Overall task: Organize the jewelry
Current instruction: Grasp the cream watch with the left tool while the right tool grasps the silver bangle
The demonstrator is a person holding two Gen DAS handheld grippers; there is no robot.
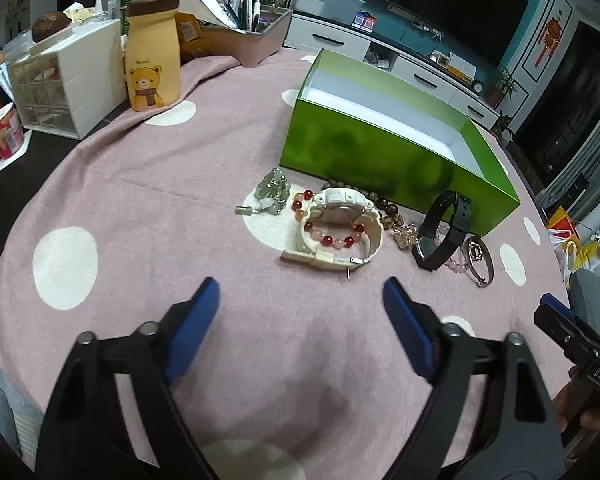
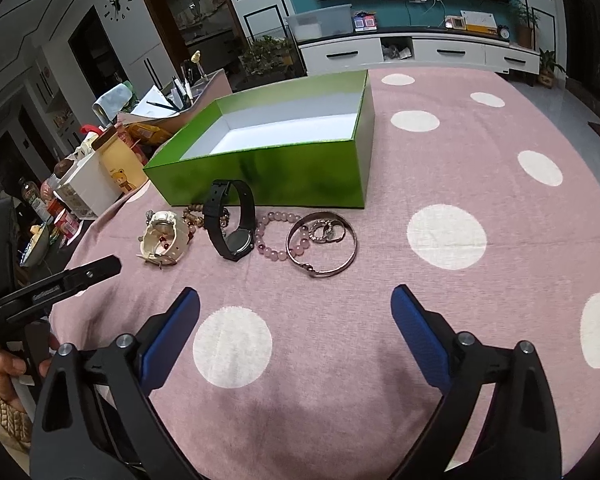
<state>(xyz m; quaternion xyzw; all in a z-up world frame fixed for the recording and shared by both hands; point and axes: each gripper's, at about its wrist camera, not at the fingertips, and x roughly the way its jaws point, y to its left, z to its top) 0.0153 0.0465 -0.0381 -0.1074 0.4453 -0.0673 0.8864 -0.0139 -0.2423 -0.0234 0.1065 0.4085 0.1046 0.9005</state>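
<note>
While both wide-spread and empty, left gripper [image 1: 300,300], right gripper [image 2: 296,308]: 2 ribbed blue-padded tongs near glossy green box [image 2: 268,176].

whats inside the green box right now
The green box shows only bare white floor and walls, no jewelry. Its near wall hides the front strip of the floor in both views.

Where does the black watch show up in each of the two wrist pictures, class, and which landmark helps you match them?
Left wrist view: the black watch stands on edge right of centre, just right of the white watch.
Right wrist view: the black watch stands left of centre, between the white watch and the pink bead bracelet.
Shared landmark: the open green box directly behind it.
</note>
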